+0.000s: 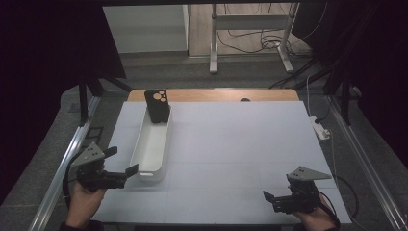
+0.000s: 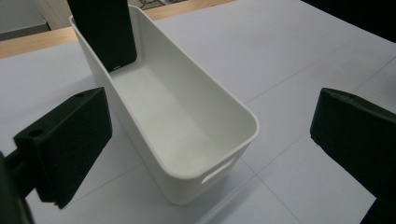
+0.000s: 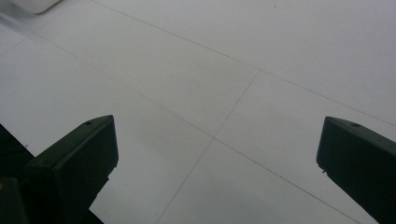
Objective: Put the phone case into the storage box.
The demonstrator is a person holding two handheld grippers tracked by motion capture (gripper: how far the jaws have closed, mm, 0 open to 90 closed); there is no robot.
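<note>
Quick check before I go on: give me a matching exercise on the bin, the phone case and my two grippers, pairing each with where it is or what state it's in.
Things:
1. white bin
2. black phone case
3. left gripper
4. right gripper

Places or states:
A. open over bare table near the front right corner
B. standing tilted against the bin's far end
C. open, close to the bin's near end
D. lying lengthwise on the table's left part

Pairs: 1-D, 2-B, 3-C, 4-A

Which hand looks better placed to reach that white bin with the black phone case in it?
Left: its tongs sit open beside the white bin; the right tongs are far across the table.
</note>
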